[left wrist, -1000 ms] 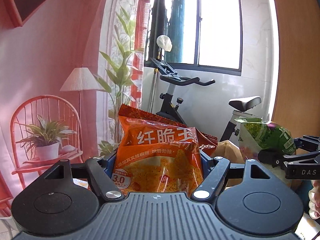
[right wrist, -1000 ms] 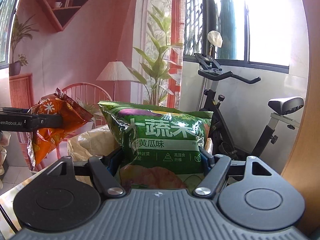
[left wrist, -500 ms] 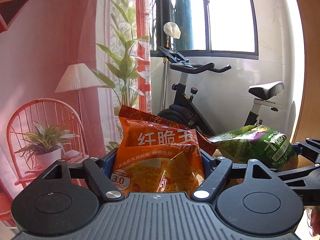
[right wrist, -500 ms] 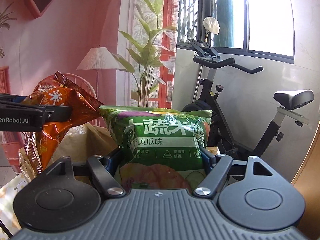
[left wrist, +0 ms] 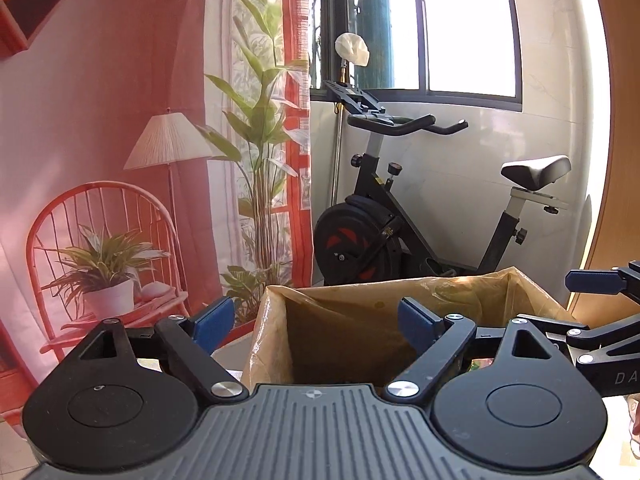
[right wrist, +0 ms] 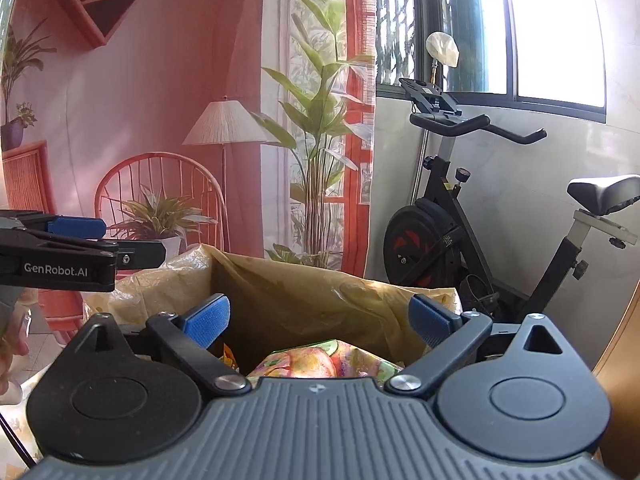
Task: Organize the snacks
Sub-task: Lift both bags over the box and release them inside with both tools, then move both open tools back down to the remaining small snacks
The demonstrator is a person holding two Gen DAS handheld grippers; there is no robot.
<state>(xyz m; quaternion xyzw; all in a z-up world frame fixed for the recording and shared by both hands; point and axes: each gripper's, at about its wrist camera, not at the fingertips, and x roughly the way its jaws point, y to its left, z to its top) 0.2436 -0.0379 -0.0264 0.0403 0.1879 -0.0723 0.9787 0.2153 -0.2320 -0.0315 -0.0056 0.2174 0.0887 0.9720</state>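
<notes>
Two grippers hang over the lined box (left wrist: 360,312), both spread wide with nothing between their blue pads. The left gripper (left wrist: 316,316) and the right gripper (right wrist: 320,320) have both just been opening, and each is empty now. In the right wrist view a snack bag (right wrist: 324,360) lies down in the box just under the right gripper, its fruit-printed face up, with an orange scrap (right wrist: 228,354) of another packet showing at its left. From the left wrist view I can't see the box's contents; only the plastic liner (left wrist: 472,284) and the brown inside wall show.

The drop looks done, so I'd guess the trouble now lies in pulling away. The liner is loose and crumpled along the rim, close to both sets of pads; a gripper dragged back low could snag it and tug the box or spill what's inside. The two grippers also sit close side by side, the left one's fingers (right wrist: 76,228) reaching across at the box's edge, so pulling back together carelessly could knock them into each other.
</notes>
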